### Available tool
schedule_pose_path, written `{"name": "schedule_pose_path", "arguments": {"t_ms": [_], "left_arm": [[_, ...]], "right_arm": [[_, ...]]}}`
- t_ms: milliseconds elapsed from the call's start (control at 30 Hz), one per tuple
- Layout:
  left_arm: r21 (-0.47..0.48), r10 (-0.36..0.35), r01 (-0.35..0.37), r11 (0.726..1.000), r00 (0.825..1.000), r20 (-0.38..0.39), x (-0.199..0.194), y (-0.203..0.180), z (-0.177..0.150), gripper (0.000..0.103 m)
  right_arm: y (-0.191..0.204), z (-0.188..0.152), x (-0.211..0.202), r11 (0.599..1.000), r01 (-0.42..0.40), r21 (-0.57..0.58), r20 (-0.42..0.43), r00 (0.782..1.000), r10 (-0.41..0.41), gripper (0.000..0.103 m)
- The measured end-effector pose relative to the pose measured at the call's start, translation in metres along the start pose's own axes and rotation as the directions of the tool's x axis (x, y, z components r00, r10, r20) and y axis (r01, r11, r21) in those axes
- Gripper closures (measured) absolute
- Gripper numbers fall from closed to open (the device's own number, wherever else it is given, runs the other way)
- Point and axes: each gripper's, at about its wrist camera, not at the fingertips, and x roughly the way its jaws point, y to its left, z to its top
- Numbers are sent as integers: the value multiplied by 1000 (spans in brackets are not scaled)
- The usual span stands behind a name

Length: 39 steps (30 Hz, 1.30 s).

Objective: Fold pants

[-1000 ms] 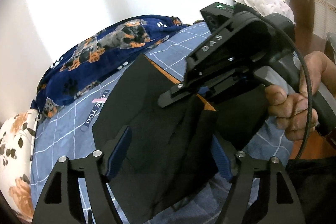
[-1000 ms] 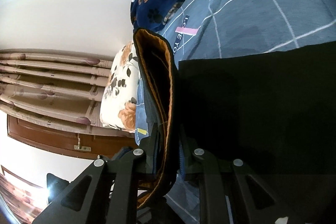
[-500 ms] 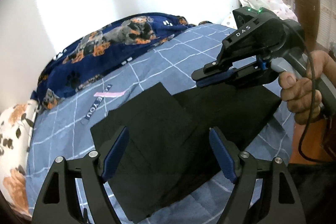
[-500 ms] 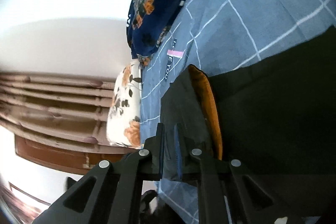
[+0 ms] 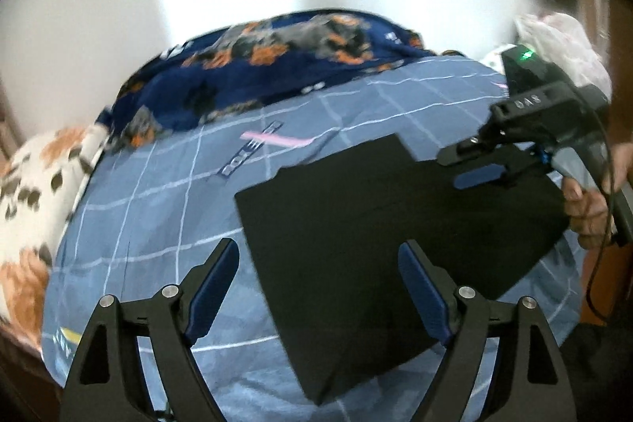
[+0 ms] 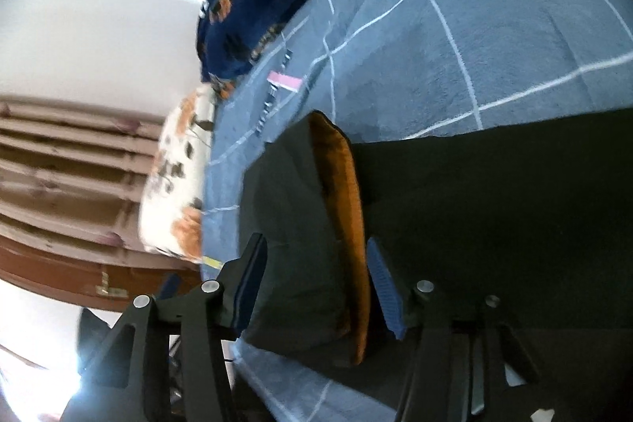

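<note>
The black pants (image 5: pixel 376 224) lie folded flat on the blue checked bedsheet (image 5: pixel 158 208). My left gripper (image 5: pixel 318 287) is open and empty, held above the near edge of the pants. My right gripper (image 5: pixel 470 165) is seen from the left wrist view over the pants' far right corner, jaws apart. In the right wrist view the right gripper (image 6: pixel 316 283) is open, with the folded pants edge (image 6: pixel 292 224) and its orange lining (image 6: pixel 344 208) lying between the fingers, not pinched.
A dark blue dog-print blanket (image 5: pixel 269 66) lies along the wall at the back of the bed. A white floral pillow (image 5: pixel 35 184) sits at the left. A white cloth heap (image 5: pixel 561 42) lies at the far right. A wooden headboard (image 6: pixel 59 192) shows beyond the pillow.
My right gripper laid the lifted pants fold down flat and opened, letting go of it. It then drew back to the right. My left gripper stayed open and pulled back slightly.
</note>
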Motion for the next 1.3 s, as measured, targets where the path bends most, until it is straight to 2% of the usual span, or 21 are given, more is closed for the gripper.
{"name": "schedule_pose_path", "arguments": {"t_ms": [133,233,367,500,700,733,833,867,1000,1167,1300], "left_arm": [[-50,17,-18,999,999,-32,11,15,-8,20],[-82,16,-20,996,998,-60,20,24,-12,20],[-118,-2,-10,993,995,-101,31,34,-18,19],[-151,-26,7,989,991,-130,38,41,-22,19],[-173,-29,3,985,988,-149,43,47,-24,19],[-178,-32,4,984,988,-153,44,47,-24,19],[-197,-36,5,980,987,-156,43,51,-23,19],[-199,-36,5,980,987,-154,42,51,-22,19],[-195,-23,-2,981,992,-128,35,52,-17,19],[-169,-19,1,986,995,-102,27,48,-9,19],[-142,-28,14,990,995,-100,25,40,-5,17]], "right_arm": [[0,5,15,998,57,-30,-24,998,-58,50],[-3,9,26,998,55,-24,-54,997,-56,49],[-1,8,33,1000,14,-16,-92,996,-16,48],[3,6,40,993,-118,5,-151,982,117,44],[7,5,49,996,-81,-25,-166,983,76,44],[11,6,52,997,-67,-40,-166,984,60,46],[19,6,54,996,20,-86,-157,987,-33,81],[20,7,55,996,26,-85,-150,988,-39,85],[29,-1,41,992,19,-125,-93,995,-31,88],[30,-8,14,996,-45,-74,-33,999,43,90],[25,-13,-12,997,-64,-48,14,998,65,90]]}}
